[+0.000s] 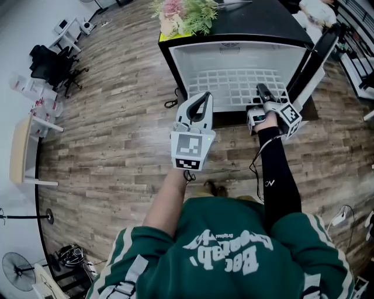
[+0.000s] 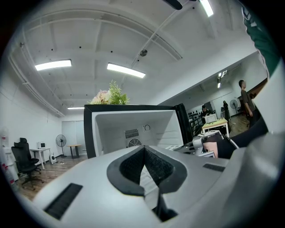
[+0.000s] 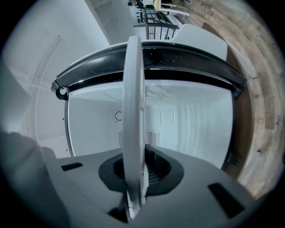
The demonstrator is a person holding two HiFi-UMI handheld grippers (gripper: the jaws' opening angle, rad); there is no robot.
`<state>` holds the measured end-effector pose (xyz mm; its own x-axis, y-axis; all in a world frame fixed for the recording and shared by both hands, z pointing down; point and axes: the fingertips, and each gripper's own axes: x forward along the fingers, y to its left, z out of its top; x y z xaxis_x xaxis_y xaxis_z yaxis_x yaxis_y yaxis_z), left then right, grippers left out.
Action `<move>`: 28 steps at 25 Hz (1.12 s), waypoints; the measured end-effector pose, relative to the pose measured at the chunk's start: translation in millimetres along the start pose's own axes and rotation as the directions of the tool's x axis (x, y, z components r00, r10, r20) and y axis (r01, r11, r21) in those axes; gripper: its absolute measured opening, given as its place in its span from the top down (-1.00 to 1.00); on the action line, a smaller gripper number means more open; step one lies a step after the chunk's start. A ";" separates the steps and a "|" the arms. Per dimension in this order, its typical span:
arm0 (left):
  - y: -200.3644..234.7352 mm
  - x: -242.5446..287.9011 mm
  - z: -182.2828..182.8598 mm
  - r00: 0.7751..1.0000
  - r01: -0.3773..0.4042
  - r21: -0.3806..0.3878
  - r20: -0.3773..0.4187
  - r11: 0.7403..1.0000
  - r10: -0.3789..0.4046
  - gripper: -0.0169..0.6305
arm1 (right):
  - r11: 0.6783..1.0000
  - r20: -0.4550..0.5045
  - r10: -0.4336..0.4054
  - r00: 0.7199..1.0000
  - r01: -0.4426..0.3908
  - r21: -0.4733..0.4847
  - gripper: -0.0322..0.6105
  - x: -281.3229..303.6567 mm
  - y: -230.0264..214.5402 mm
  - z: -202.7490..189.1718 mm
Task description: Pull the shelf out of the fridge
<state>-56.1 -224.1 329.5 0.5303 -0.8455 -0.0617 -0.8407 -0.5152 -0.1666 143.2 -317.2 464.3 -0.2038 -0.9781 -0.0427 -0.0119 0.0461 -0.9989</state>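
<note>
On wooden floor (image 1: 117, 134): black mini fridge (image 1: 234, 55), white interior, fridge door (image 1: 315, 58) swung open at right. Flower bunch (image 1: 184, 14) on fridge top. White wire shelf (image 1: 234, 87) lying flat inside cabinet, front edge at opening. Right gripper (image 1: 266, 96) at shelf's front right; fingers clamped on shelf rim (image 3: 133, 111). Left gripper (image 1: 201, 105) raised before fridge, apart from shelf; fingers (image 2: 129, 167) closed tip to tip, nothing between.

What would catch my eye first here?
The open fridge at the top of the head view, with flowers on it. The right tool is clamped on the front edge of its white wire shelf, while the left tool hangs shut and empty before it.
</note>
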 end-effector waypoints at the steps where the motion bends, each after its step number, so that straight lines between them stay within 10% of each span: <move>1: -0.5 -1.2 -0.3 1.000 0.000 0.000 -0.001 1.000 0.000 0.90 | 1.000 -0.001 0.000 1.000 0.000 -0.001 0.78 -1.1 -0.1 -0.5; 28: -12.6 -33.7 4.4 1.000 -0.017 -0.013 0.004 1.000 0.017 0.90 | 1.000 -0.013 0.005 1.000 -0.005 -0.010 0.78 -31.9 4.1 -6.9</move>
<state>-62.9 -188.5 329.3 0.5161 -0.8538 -0.0681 -0.8511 -0.5023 -0.1529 143.0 -284.4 461.7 -0.2161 -0.9752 -0.0478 -0.0206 0.0535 -0.9984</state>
